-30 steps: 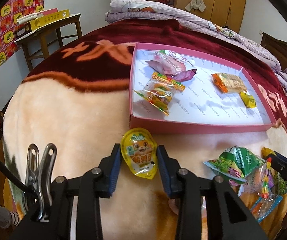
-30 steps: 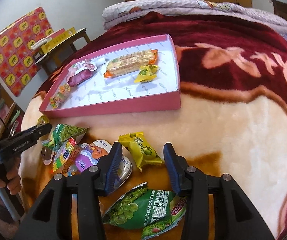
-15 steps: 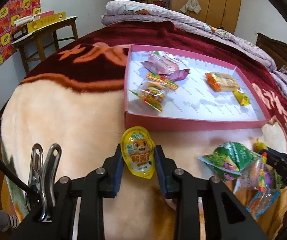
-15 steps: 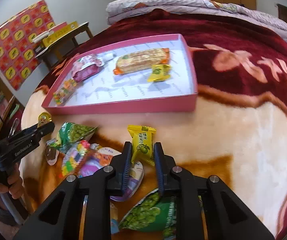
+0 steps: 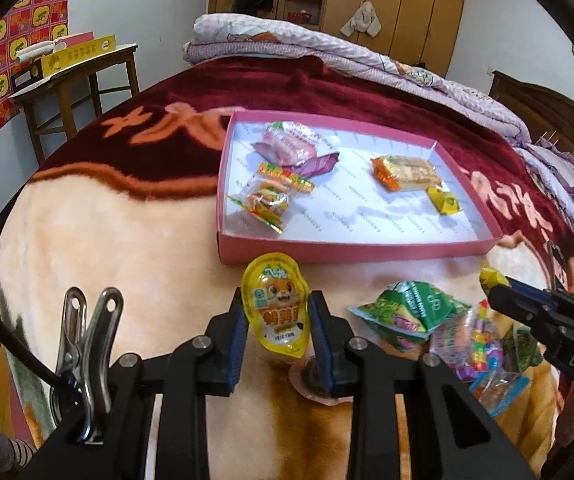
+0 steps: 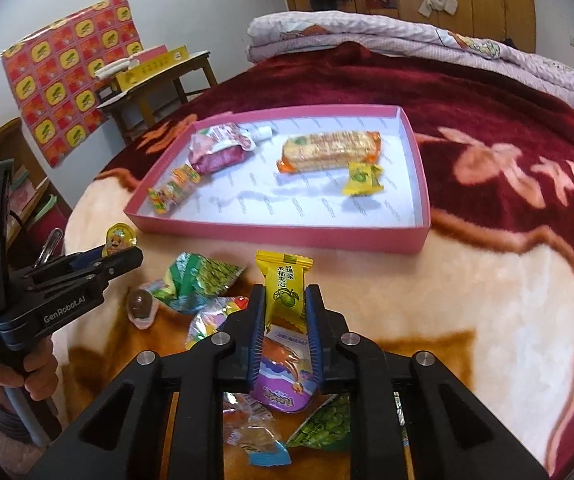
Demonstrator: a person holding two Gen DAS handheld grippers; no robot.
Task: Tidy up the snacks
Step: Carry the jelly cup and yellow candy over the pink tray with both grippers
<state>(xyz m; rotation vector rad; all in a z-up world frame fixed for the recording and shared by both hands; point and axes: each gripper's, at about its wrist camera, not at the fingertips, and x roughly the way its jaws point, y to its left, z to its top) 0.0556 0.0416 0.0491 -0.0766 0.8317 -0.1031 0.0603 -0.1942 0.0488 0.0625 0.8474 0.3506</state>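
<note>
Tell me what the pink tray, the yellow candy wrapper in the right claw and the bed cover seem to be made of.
Pink tray: likely cardboard with a matte finish; thin, straight folded walls, printed white floor.
Yellow candy wrapper: probably glossy plastic film; crimped, serrated ends and sheen, pinched in the right claw.
Bed cover: plush fleece-like fabric; a fuzzy nap shows.

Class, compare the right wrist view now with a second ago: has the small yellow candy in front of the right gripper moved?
Yes. The yellow candy has left the blanket and the purple pouch it lay beside; it now sits raised, clamped in the right gripper.
</note>
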